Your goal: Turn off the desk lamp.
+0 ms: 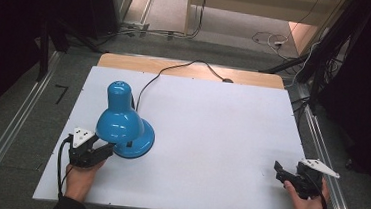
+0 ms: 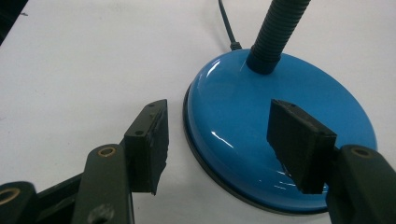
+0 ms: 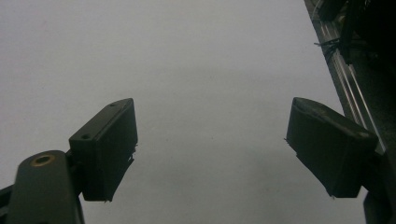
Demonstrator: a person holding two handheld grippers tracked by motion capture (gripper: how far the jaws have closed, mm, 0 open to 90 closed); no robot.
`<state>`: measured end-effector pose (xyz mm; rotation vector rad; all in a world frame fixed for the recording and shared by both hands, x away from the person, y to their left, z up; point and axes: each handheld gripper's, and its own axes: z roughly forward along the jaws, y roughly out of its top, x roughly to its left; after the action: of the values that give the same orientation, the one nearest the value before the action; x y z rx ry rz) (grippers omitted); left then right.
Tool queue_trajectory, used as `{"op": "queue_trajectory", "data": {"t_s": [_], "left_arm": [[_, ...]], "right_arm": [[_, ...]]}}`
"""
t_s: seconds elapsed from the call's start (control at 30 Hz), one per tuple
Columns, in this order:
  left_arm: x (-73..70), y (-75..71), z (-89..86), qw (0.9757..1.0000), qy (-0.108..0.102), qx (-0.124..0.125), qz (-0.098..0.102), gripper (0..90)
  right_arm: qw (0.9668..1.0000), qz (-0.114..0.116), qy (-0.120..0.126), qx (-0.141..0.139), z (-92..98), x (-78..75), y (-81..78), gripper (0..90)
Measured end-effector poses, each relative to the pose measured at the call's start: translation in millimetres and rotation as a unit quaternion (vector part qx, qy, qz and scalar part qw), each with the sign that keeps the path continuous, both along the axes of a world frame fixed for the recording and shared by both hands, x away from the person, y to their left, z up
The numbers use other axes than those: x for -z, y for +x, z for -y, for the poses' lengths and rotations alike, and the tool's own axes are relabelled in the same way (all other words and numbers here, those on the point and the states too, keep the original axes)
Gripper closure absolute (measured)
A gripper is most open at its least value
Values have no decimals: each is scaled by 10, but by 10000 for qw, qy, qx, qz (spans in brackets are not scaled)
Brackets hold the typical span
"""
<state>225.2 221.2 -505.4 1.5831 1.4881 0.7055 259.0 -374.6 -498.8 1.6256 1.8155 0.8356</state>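
Note:
A blue desk lamp [image 1: 120, 122] stands on the left part of the white tabletop [image 1: 211, 136], its shade tilted over its round base [image 2: 233, 93]. A ribbed blue neck [image 2: 280, 28] rises from the back of the base. My left gripper [image 1: 107, 151] is at the base's near edge and open [image 2: 219, 140]: one jaw hangs over the table beside the rim, the other over the base's top, with neither pad pressing on it. My right gripper [image 1: 279, 171] rests near the table's front right corner, open [image 3: 212, 144] with bare table between its jaws.
The lamp's black cord [image 1: 176, 68] runs from the base to the table's far edge and off it. Metal rails [image 1: 329, 161] flank the table on both sides. Cables lie on the floor [image 1: 269, 38] beyond.

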Motion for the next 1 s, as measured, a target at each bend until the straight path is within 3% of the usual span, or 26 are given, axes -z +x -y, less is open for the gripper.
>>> {"op": "queue_trajectory", "data": {"t_s": [0.33, 1.0], "left_arm": [[-16, -28, -17, 10000, -33, 2, -8, 343], [-20, -143, -274, 9994, -5, -355, -33, 243]], "right_arm": [[10000, 1, -11, 6, 2, 1, -3, 150], [10000, 17, 7, 67, 31, -8, -12, 150]]}}
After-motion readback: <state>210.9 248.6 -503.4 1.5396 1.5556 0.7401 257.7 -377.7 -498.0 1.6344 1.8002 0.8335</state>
